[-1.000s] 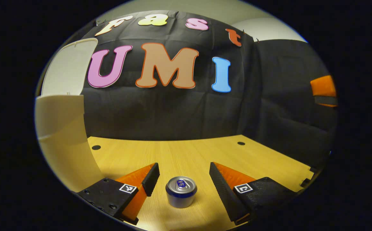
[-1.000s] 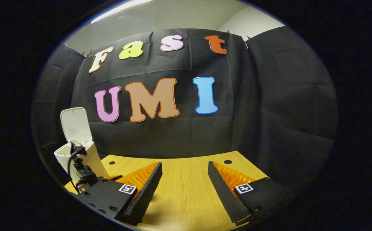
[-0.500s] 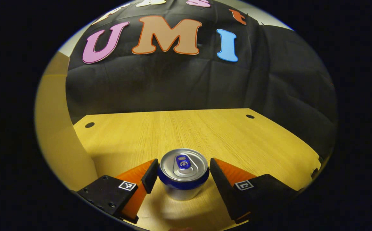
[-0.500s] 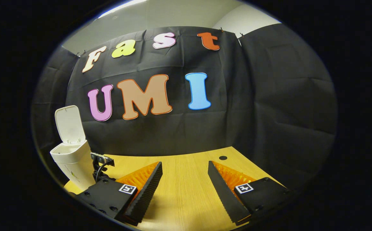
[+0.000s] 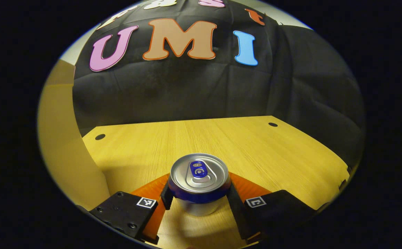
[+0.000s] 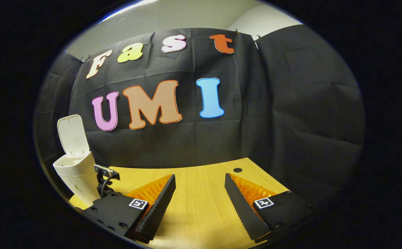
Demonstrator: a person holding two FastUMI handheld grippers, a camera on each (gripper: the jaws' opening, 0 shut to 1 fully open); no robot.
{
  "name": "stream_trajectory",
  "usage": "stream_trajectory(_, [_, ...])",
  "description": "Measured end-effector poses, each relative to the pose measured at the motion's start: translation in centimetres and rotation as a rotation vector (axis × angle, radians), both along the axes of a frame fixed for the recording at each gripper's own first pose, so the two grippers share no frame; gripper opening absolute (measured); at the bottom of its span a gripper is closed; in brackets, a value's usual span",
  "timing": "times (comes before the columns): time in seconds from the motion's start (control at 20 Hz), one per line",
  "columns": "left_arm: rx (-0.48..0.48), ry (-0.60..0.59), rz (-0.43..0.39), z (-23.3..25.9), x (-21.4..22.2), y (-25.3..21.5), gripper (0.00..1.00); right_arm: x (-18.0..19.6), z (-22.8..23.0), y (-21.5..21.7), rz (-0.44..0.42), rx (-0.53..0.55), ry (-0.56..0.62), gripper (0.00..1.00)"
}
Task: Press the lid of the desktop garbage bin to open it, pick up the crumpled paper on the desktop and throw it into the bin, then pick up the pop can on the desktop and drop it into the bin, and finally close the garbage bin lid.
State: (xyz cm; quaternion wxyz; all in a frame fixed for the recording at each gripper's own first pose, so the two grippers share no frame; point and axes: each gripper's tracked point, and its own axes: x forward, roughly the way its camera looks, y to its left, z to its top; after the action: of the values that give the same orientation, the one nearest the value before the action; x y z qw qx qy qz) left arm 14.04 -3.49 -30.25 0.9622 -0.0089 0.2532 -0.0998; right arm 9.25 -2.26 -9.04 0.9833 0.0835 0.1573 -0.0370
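The pop can (image 5: 199,185) is seen upright on the wooden desktop (image 5: 256,152), held between the fingers of the left gripper (image 5: 199,200), which are closed against its two sides just under the blue band near the top rim. The can is judged light and thin-walled: its smooth metal is likely slippery, and it would dent under a hard squeeze, so a moderate grip on the cylindrical side, below the rim, is judged best. Whether it is full cannot be told.

The right gripper (image 6: 200,204) is held above the desktop with its fingers spread wide and nothing between them. In the right gripper view the white garbage bin (image 6: 78,173) is seen at the left end of the desk with its lid (image 6: 70,135) raised, so the opening is ready to receive the can.

The desktop is flat, pale wood with small dark round holes (image 5: 100,137). Black cloth (image 6: 291,103) is hung behind and beside it, with a pale ceiling above.
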Motion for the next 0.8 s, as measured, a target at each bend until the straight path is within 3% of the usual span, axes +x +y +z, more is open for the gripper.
stream_trajectory(0.2, [-0.029,-0.068,-0.016,6.3,-0.2,0.9,0.77,-0.7,-1.7,1.2,0.052,-0.016,0.062,0.95])
stream_trajectory(0.5, [-0.011,-0.227,-0.057,20.7,0.0,3.5,0.77,-0.8,-3.6,4.4,0.172,-0.035,0.116,0.96])
stream_trajectory(0.8, [0.038,-0.305,0.082,29.0,-1.2,12.6,0.77,1.0,-3.2,6.5,0.255,-0.051,0.095,0.96])
